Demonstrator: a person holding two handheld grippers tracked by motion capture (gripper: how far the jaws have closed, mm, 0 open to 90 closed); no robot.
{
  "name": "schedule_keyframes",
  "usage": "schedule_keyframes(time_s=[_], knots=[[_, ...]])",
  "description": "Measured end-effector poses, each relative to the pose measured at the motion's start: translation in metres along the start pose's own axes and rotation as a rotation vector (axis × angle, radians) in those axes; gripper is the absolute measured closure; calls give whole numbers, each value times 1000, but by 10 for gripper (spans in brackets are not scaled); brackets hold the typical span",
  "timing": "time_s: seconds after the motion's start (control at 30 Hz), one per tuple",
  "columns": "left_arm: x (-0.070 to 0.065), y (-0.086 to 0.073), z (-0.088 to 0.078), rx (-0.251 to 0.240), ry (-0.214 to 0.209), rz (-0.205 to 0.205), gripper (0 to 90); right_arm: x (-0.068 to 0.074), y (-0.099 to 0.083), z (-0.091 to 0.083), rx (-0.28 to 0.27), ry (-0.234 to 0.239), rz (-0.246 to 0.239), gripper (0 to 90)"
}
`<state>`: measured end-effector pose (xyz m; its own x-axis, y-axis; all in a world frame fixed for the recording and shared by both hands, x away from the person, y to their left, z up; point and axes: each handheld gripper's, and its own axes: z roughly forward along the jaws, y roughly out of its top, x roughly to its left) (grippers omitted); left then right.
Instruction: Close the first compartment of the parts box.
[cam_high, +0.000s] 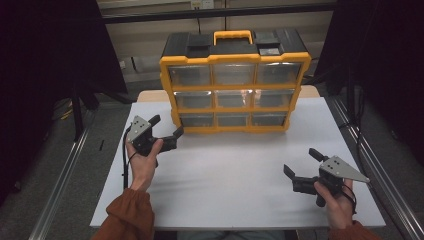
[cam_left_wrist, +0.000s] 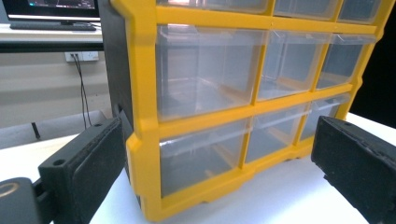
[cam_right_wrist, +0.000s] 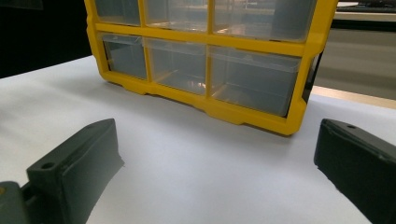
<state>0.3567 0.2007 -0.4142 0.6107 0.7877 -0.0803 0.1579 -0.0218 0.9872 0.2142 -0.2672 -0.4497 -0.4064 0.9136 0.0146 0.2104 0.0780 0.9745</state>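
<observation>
A yellow and black drawer cabinet (cam_high: 234, 58) with three rows of clear drawers stands at the back of the white table (cam_high: 235, 175). All drawers look pushed in. My left gripper (cam_high: 167, 126) is held just off the cabinet's lower left corner, jaws open with nothing between them. In the left gripper view the cabinet's left edge (cam_left_wrist: 144, 116) rises close ahead between the spread jaws of that gripper (cam_left_wrist: 219, 140). My right gripper (cam_high: 300, 161) hovers over the front right of the table, open and holding nothing. Its own view looks across bare table at the cabinet's bottom row (cam_right_wrist: 210, 42), past the open jaws (cam_right_wrist: 217, 135).
An orange carry handle (cam_high: 232, 36) sits on the cabinet's black top. Metal rails (cam_high: 62, 175) run along both sides of the table, with dark curtains beyond. A monitor (cam_left_wrist: 51, 11) and a wall socket stand behind the cabinet's left side.
</observation>
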Motion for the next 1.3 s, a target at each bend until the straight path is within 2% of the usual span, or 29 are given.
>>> schedule_keyframes(time_s=[0.07, 0.1, 0.17, 0.2, 0.23, 0.3, 0.43, 0.57, 0.63, 0.73, 0.77, 0.83, 0.87, 0.9, 0.93, 0.97, 1.0, 1.03, 1.07, 1.13, 1.17, 1.27, 1.3], knots=[[1, -2, -6, 19, -5, 24, 35, 0, 0, 0, 3, -1, 5, 2], [0, -3, -9, 6, -13, 13, 41, 0, 0, 0, 3, -2, 5, 2], [-4, -4, -14, 11, -24, 20, 51, -1, 0, 0, 5, -2, 6, 3], [-3, -4, -16, 18, -21, 44, 51, 0, 0, 1, 2, -5, 6, 4], [-5, -6, -18, 21, -17, 48, 51, 0, 0, 1, 2, -3, 4, 3], [-4, -9, -22, 33, -21, 41, 51, 0, 0, 1, 1, -3, 4, 4], [-5, -14, -29, 63, 5, 36, 53, 0, 0, 1, 0, 2, 3, 3], [-5, -22, -38, 98, 29, 51, 55, 0, 0, 1, 3, 1, 9, 4], [-4, -24, -43, 87, 24, 28, 58, 0, -1, 1, 2, -1, 9, 4], [-1, -26, -51, 69, 40, 13, 54, 0, -1, 0, 4, 0, 10, 4], [0, -26, -53, 52, 30, -17, 52, 0, -1, 0, 4, -1, 9, 4], [0, -28, -59, 59, 31, -24, 49, -1, -1, 1, 8, 0, 5, 5], [0, -29, -62, 70, 46, -18, 47, -1, -1, 1, 8, 0, 5, 5], [-1, -30, -65, 60, 41, -17, 47, -1, -1, 1, 8, -2, 6, 5], [-1, -30, -67, 72, 59, 4, 47, -1, -1, 0, 7, -3, 10, 5], [-1, -30, -70, 75, 51, 9, 47, -1, -1, 0, 7, -5, 7, 5], [-2, -31, -73, 59, 61, 0, 47, -1, -1, 0, 2, -8, 11, 5], [-1, -31, -76, 72, 65, 9, 48, -1, -1, 0, 1, -7, 11, 5], [-2, -33, -77, 61, 67, -10, 48, -1, -1, 0, 0, -8, 10, 5], [0, -35, -83, 65, 78, -7, 48, -1, -1, 0, 0, -8, 12, 5], [-1, -36, -84, 59, 87, -23, 48, -1, -1, 0, 1, -8, 12, 5], [2, -37, -92, 72, 104, 5, 50, -1, -1, 0, 1, -9, 15, 5], [2, -38, -94, 68, 110, -6, 50, -1, -1, -1, 2, -10, 15, 5]])
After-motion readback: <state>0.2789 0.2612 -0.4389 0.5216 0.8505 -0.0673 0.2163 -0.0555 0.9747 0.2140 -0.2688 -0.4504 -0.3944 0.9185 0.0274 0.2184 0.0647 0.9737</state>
